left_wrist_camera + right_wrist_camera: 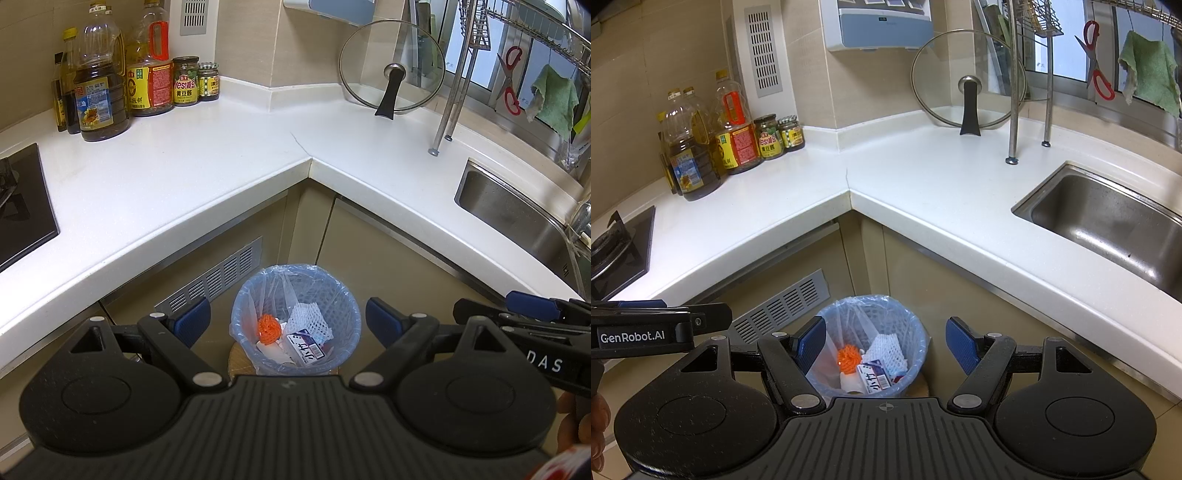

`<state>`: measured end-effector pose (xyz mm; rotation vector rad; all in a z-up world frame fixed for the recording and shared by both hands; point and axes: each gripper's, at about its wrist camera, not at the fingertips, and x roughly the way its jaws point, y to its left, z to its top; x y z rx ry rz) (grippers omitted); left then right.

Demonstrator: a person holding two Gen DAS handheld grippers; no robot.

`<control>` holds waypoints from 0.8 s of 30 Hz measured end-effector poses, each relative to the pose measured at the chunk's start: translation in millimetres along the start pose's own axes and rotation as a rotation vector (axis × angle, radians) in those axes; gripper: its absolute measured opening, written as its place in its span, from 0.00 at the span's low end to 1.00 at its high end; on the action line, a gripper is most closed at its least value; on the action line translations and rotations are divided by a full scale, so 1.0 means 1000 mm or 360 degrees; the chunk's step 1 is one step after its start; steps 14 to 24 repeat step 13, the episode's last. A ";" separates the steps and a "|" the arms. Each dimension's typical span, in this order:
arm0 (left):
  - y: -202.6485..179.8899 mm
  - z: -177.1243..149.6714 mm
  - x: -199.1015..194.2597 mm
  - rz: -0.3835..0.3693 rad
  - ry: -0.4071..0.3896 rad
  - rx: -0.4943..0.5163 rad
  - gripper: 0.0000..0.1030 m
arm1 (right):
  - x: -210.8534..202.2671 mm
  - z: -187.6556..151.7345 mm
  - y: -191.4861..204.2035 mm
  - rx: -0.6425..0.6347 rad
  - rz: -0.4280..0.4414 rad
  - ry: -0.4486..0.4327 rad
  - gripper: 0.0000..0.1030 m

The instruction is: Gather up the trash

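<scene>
Trash bin (295, 321), blue mesh with a pale plastic liner, on the floor in the corner below the white L-shaped counter (221, 162). Inside: orange net ball (267, 328), white foam fruit net (308, 319), small carton (304, 349) with a barcode and Chinese characters, not fully legible. Left tool (288, 321) above the bin, blue pads spread wide, nothing between. Right tool (886, 343) likewise spread and empty, bin framed between its pads. "GenRobot.AI" printed on the left tool's side in the right view; "DAS" readable on the right tool's side in the left view. Far left on the counter: oil bottles (99, 92) and two jars (186, 81), one label reading "Yes!" with Chinese text. Glass pot lid (391, 66) leaning at the far wall. Steel sink (1108, 218) at right. Red scissors (1095, 59) and green cloth (1148, 70) hanging beyond.
</scene>
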<state>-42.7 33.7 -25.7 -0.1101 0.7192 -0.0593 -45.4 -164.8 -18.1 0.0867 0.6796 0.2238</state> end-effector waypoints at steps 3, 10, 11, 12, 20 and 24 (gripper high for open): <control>0.000 0.000 0.000 -0.0001 0.0001 -0.0002 0.87 | 0.000 0.000 0.000 0.0001 -0.0001 0.0000 0.70; -0.002 0.000 0.000 -0.0008 -0.0009 0.0003 0.87 | 0.000 0.000 -0.001 0.0000 0.0001 0.0001 0.70; -0.002 0.001 0.000 -0.0015 -0.0016 0.0002 0.87 | 0.000 0.000 -0.001 0.0000 0.0000 0.0001 0.70; -0.002 0.001 0.000 -0.0019 -0.0021 -0.0003 0.87 | 0.000 0.000 -0.001 0.0001 0.0000 -0.0001 0.70; -0.002 0.001 0.001 -0.0021 -0.0021 -0.0009 0.87 | 0.000 0.000 0.000 0.0004 -0.0003 -0.0002 0.70; -0.002 0.001 0.001 -0.0021 -0.0021 -0.0009 0.87 | 0.000 0.000 0.000 0.0004 -0.0003 -0.0002 0.70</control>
